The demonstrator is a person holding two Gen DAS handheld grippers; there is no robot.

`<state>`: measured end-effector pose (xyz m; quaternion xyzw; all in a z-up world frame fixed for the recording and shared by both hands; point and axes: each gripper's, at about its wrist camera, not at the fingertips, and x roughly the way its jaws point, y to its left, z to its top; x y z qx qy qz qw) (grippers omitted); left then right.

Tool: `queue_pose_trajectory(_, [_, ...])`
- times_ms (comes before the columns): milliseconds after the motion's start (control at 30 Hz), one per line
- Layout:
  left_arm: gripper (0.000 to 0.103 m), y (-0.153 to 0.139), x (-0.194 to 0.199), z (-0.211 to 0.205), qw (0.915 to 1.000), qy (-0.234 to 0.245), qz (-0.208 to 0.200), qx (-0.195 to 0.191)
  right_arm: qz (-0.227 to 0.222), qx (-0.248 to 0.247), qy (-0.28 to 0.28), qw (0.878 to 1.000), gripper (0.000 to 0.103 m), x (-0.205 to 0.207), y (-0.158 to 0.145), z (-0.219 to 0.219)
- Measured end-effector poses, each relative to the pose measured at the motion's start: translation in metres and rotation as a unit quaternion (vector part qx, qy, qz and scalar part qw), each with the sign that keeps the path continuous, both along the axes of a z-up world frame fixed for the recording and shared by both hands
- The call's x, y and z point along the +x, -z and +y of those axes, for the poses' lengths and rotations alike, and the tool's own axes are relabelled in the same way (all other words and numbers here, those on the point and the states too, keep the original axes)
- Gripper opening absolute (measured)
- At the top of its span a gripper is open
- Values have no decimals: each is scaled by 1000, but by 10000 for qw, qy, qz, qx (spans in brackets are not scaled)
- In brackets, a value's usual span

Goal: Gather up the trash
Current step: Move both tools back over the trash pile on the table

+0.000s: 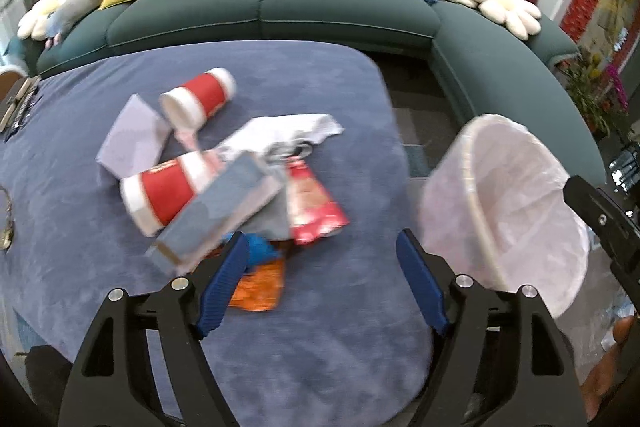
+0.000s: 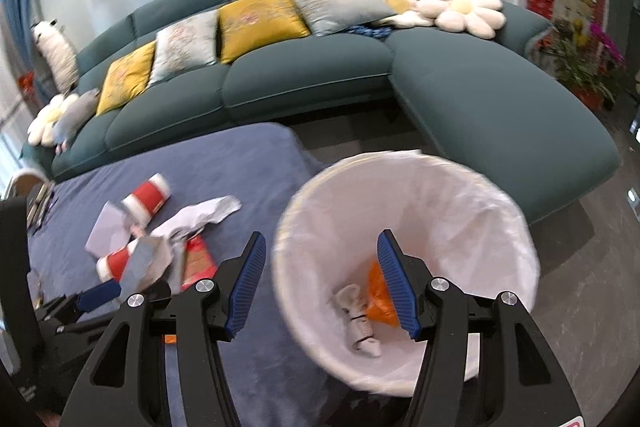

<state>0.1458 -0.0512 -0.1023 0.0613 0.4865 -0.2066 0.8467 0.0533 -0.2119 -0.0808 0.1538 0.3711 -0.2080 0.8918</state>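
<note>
Trash pile [image 1: 240, 183] on the blue table cloth [image 1: 300, 347], red paper cups, gray box, snack wrappers; white-lined bin [image 2: 404, 267] just beside the table, orange wrapper [image 2: 378, 297] and maybe crumpled paper inside; left gripper [image 1: 320, 283] wide open, empty, over the pile's near edge; right gripper [image 2: 322, 285] wide open, empty, above the bin.

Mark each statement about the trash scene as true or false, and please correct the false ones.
1. The left gripper is open and holds nothing. True.
2. The trash bin is empty. False: an orange wrapper and a crumpled white piece lie inside.
3. Two red-and-white paper cups lie on their sides on the blue cloth. True.
4. The right gripper is shut on a cup. False: its fingers are apart and hold nothing.
5. The bin has a white liner. True.
</note>
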Motion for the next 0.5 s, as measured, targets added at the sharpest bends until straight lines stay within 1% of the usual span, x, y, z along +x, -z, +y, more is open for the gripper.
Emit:
queue_pose_trajectory(167, [72, 6, 13, 41, 9995, -224, -80, 211, 117, -17, -449, 9989, 56, 19, 7, 38])
queue_pose_trajectory(367, [72, 16, 30, 88, 9984, -504, -17, 269, 314, 85, -988, 9946, 56, 41, 25, 84])
queue_pose_trajectory(500, [72, 22, 37, 109, 9974, -655, 12, 304, 471, 82, -1311, 9902, 56, 56, 39, 114])
